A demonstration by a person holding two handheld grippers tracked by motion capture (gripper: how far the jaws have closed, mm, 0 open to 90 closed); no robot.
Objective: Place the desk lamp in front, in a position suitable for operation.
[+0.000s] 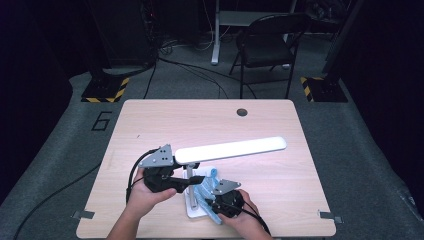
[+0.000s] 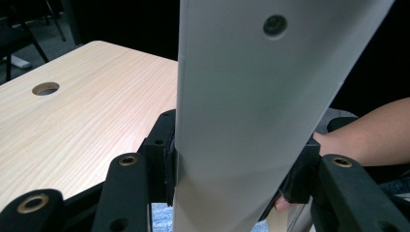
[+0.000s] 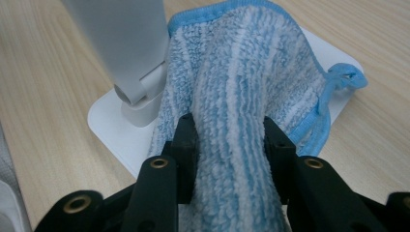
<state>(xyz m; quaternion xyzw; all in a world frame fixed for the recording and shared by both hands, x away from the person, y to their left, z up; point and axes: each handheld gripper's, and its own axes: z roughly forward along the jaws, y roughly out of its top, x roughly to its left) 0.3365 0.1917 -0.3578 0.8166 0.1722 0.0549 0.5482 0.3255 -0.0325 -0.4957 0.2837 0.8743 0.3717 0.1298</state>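
Observation:
A white desk lamp stands near the table's front edge, its long lit head (image 1: 232, 148) reaching right above its flat base (image 1: 192, 207). My left gripper (image 1: 187, 182) is shut on the lamp's upright arm (image 1: 190, 172). In the left gripper view both pads press the flat white arm (image 2: 246, 111) at my left gripper (image 2: 237, 169). A blue and white striped cloth (image 1: 206, 187) lies on the base. My right gripper (image 1: 214, 201) is shut on it. The right gripper view shows the cloth (image 3: 241, 87) bunched between the jaws of my right gripper (image 3: 231, 145), beside the arm's foot (image 3: 138, 104).
The wooden table (image 1: 150, 125) has a round cable hole (image 1: 242, 112) at the back. A person's forearm (image 2: 367, 140) shows behind the lamp arm. Beyond the table stand a folding chair (image 1: 267, 42) and floor stands with yellow and black tape (image 1: 105, 90).

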